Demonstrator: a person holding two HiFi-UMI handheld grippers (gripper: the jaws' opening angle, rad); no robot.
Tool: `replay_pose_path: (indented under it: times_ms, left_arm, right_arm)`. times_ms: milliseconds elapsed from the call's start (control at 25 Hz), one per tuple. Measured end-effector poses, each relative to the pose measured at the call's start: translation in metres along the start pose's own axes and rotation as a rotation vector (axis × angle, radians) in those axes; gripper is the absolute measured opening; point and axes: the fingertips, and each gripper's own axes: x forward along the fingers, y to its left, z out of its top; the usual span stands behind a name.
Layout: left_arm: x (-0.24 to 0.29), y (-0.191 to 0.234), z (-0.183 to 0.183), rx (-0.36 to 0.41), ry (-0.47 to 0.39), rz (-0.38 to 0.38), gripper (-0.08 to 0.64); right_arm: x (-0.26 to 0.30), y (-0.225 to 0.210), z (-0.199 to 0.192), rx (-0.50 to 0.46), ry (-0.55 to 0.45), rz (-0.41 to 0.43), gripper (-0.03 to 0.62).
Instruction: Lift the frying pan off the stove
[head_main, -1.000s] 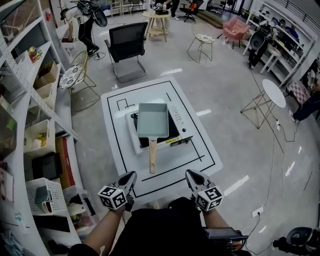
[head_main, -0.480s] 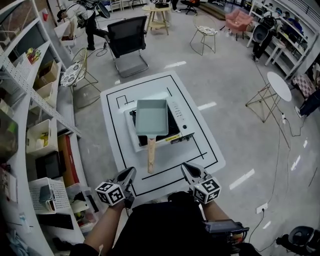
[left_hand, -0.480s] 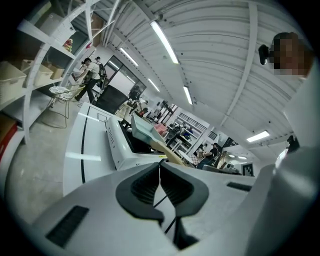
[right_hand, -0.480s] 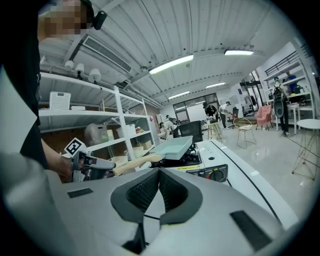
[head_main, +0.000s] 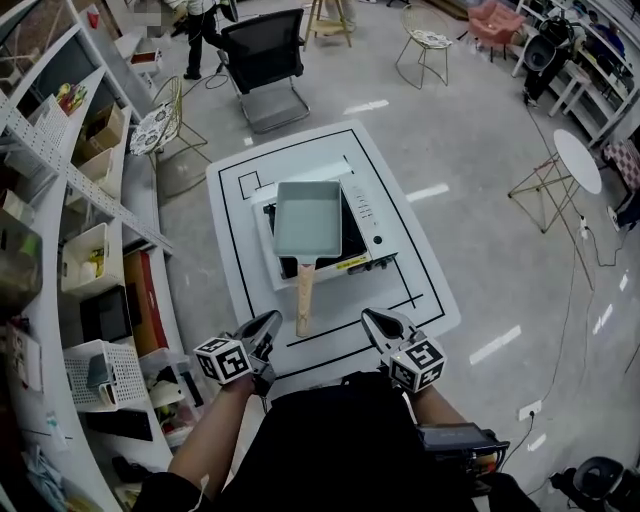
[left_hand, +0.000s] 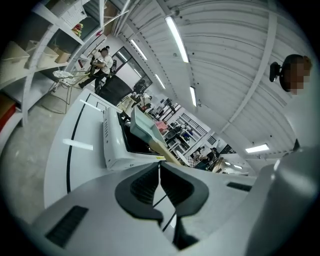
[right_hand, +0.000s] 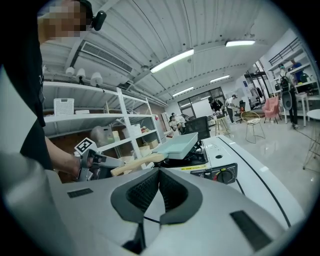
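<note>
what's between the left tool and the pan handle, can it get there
Probably yes: the handle sticks out toward the left tool, with only bare table between them. Its jaws are shut and would need opening first.

Shows a glossy grey floor (head_main: 480, 230) streaked with light. Has white shelves (head_main: 60, 150) along the left, loaded with boxes (head_main: 105, 125). Holds a black chair (head_main: 265, 55) and a wire chair (head_main: 428, 42) at the far end, a round table (head_main: 578, 160) at right. Carries strip lights (left_hand: 176, 32) on a ribbed white ceiling (left_hand: 225, 60).
</note>
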Motion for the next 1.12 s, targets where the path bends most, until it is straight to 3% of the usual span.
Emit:
replay_pose_path:
  times_ms: [240,360,520,680,920,1120]
  left_arm:
    - [0.019,-0.007,0.011,-0.063,0.015,-0.041,0.014]
    - [0.028,-0.008,0.02,-0.142,-0.002,-0.072,0.028]
    - [0.039,-0.013,0.032,-0.319,-0.022,-0.154,0.137]
    - [0.052,-0.021,0.032,-0.376,0.029,-0.21,0.2]
    - [0.072,-0.032,0.021,-0.377,0.136,-0.259,0.282]
    - [0.084,-0.033,0.015,-0.323,0.199,-0.277,0.295]
  right_arm:
    - [0.006,-0.006,0.002,0.006,0.014,0.036,0.025]
    - [0.01,-0.009,0.003,0.01,0.015,0.052,0.026]
    - [0.012,-0.014,0.004,0.021,0.02,0.058,0.025]
    - [0.013,-0.019,0.001,0.029,0.022,0.06,0.025]
    - [0.011,-0.024,-0.003,0.049,0.027,0.059,0.025]
    - [0.011,-0.029,-0.005,0.056,0.032,0.056,0.025]
